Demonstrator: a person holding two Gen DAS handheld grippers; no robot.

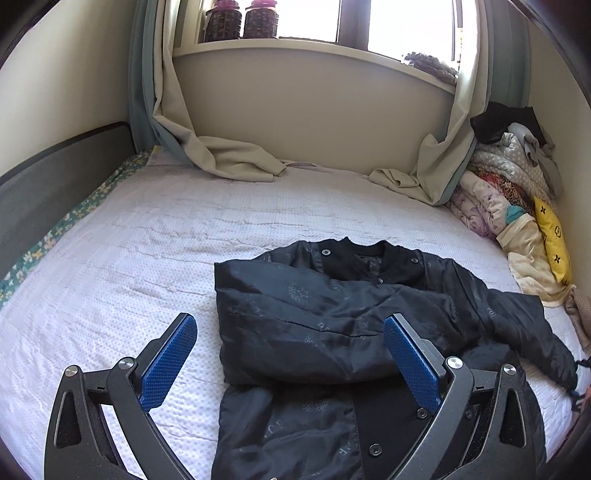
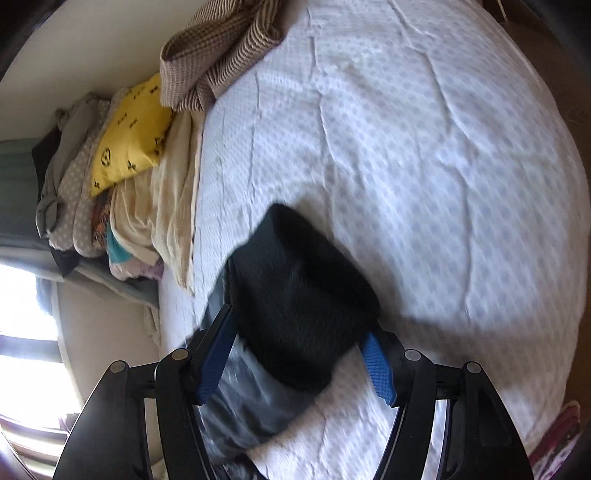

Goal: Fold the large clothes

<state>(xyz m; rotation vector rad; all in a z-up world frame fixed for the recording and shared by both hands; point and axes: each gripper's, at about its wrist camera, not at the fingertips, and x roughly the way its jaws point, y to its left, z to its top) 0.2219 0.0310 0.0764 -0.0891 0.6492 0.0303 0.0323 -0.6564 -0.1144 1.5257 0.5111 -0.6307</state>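
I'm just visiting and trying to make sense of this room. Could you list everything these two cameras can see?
jacket: one, black, partly folded, middle of the bed.
sleeve cuff: one, black, between the right fingers.
bed sheet: one, white with dots, covering the bed.
curtains: two, cream, draped onto the bed under the window.
jars: two, dark with purple lids, on the windowsill.
laundry pile: one, mixed colours, by the right wall.
yellow pillow: one, on that pile.
checked cloth: one, brown, by the pile.
left gripper: blue fingers, open over the jacket.
right gripper: blue fingers around the cuff.
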